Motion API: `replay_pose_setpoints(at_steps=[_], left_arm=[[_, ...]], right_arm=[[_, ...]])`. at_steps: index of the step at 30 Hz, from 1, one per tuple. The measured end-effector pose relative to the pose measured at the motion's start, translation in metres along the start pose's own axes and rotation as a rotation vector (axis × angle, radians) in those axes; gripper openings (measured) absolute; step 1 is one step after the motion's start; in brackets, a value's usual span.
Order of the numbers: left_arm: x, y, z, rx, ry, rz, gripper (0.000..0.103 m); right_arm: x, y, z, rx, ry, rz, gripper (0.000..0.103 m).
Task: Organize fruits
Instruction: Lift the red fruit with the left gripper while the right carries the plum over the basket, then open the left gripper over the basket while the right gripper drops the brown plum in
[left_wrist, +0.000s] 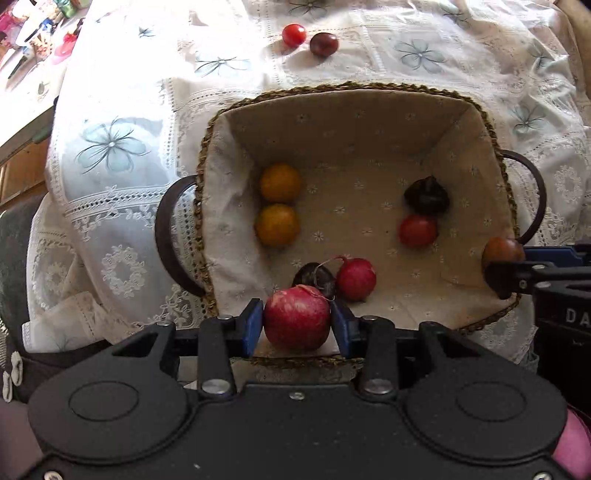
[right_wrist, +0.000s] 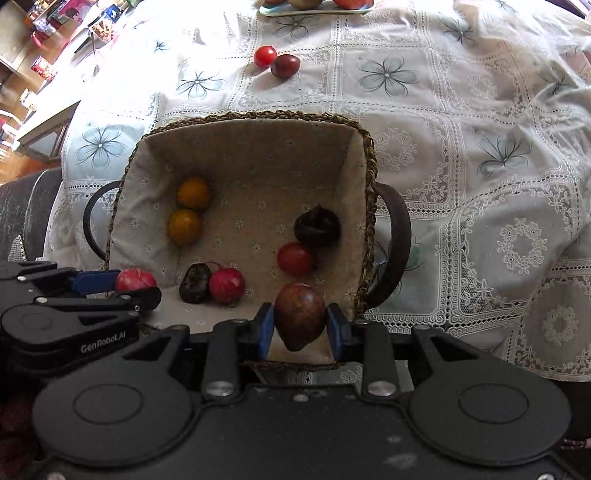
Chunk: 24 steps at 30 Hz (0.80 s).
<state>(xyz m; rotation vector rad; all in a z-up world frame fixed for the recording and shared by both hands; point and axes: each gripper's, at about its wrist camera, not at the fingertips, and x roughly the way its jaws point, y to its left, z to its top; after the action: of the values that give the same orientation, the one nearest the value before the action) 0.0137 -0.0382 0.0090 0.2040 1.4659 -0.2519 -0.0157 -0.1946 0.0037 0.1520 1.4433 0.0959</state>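
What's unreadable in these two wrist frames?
- Dish at the table's far end, right wrist view: cut off by the top edge, contents unidentifiable.
- Shelf clutter, left wrist view: blurred, overexposed.
- Near rim of basket: hidden by the right gripper body.
- Underside of red fruit in the left gripper: hidden.

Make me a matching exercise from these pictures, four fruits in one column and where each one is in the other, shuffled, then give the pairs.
1. pink-red radish
2. brown-red fruit
3. two orange fruits
4. red cherry tomato

A. on the tablecloth, beyond the basket
B. clamped in the left gripper
C. side by side against the basket's left wall
D. clamped in the right gripper

Pairs: 1-B, 2-D, 3-C, 4-A
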Motion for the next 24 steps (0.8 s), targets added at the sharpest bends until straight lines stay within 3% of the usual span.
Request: replay_pose_setpoints(at_steps=[7,17,24], left_arm=[[0.001,-0.004,0.003,0.025,-0.005,-0.003,0.048],[-0.015,-0.019,0.026,0.039,-0.112,-0.002,0.049],[-0.005,-0.021,0.036,0.039,-0.069,-0.001,0.049]], right_arm=[[0.001,-0.001,0.002,0.01,0.003,0.015,0.031],[0.001,0.004,0.005,-0.005,-0.009,0.039,0.032],[0.006,0.004,0.004,-0.015,0.007,0.042,0.034]])
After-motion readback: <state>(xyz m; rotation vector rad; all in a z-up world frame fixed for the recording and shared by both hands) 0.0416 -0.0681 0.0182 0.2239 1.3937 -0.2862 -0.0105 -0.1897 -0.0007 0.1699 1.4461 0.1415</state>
